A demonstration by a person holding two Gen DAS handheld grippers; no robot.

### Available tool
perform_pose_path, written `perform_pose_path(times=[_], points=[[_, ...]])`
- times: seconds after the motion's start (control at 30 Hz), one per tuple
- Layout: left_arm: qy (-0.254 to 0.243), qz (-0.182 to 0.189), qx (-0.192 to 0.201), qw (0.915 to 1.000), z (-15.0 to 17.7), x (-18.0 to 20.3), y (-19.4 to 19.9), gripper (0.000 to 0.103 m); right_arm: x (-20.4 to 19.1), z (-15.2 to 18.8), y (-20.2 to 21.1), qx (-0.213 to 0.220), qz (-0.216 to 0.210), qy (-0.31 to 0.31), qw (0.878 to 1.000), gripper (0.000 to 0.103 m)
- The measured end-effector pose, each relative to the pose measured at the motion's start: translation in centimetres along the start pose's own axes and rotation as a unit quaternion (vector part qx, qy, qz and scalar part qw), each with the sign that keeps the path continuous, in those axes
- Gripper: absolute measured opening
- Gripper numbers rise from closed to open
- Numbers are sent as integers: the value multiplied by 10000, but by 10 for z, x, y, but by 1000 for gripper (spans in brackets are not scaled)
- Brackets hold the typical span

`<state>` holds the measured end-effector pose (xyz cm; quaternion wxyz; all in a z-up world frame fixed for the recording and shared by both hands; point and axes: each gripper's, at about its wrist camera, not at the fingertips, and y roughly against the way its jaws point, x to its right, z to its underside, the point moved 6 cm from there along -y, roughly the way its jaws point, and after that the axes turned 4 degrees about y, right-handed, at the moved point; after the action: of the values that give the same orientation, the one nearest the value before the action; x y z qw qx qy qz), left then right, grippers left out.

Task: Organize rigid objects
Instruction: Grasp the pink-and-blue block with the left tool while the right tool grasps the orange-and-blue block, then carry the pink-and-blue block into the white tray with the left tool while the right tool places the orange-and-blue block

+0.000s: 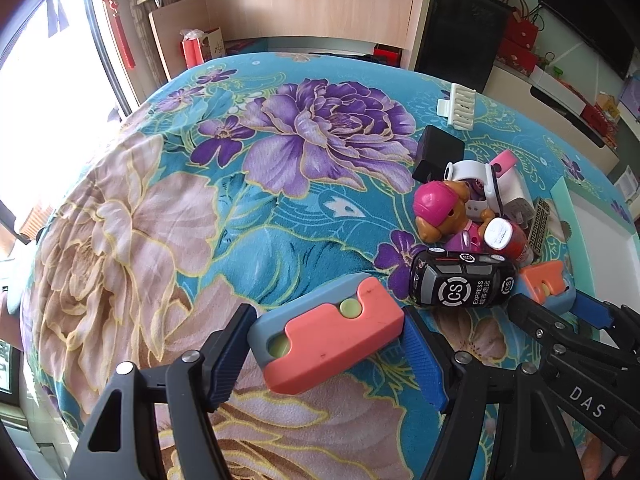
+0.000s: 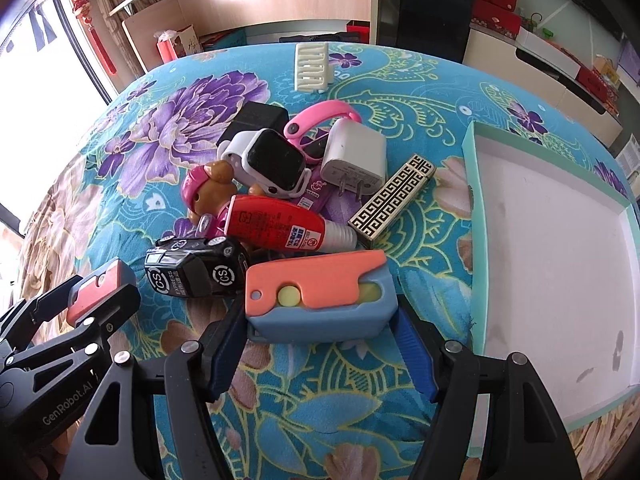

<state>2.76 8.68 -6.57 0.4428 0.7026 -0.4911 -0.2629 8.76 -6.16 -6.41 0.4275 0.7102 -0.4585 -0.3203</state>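
My left gripper (image 1: 326, 354) is shut on a coral-and-blue block toy (image 1: 328, 336), held just above the floral cloth. My right gripper (image 2: 320, 340) is shut on a second coral-and-blue block toy (image 2: 320, 294), which also shows in the left wrist view (image 1: 544, 280). Just beyond both lies a pile: a black toy car (image 2: 196, 268), a pink-helmeted bear figure (image 2: 208, 188), a red glue bottle (image 2: 280, 226), a white smartwatch (image 2: 272, 162), a pink band (image 2: 320, 118), a white charger (image 2: 356, 156), a patterned lighter (image 2: 394, 200) and a black box (image 2: 260, 118).
A shallow white tray with a mint rim (image 2: 476, 208) lies on the cloth to the right of the pile. A cream comb-like rack (image 2: 312, 66) stands further back. The table is covered by a teal floral cloth (image 1: 240, 208); shelves and cabinets stand behind.
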Motion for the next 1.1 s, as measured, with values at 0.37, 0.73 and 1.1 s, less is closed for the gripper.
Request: perform_pose_path(times=[0.37, 0.73, 1.1], points=[[-71, 64, 177, 9998, -4, 5, 13, 75, 13, -7, 30, 389, -31, -183, 9991, 71], [-305, 31, 197, 9993, -7, 20, 18, 75, 29, -6, 38, 478, -48, -370, 9982, 71], [-1211, 26, 363, 9920, -17, 84, 45, 75, 111, 5, 58, 690, 486, -1249, 9886, 71]])
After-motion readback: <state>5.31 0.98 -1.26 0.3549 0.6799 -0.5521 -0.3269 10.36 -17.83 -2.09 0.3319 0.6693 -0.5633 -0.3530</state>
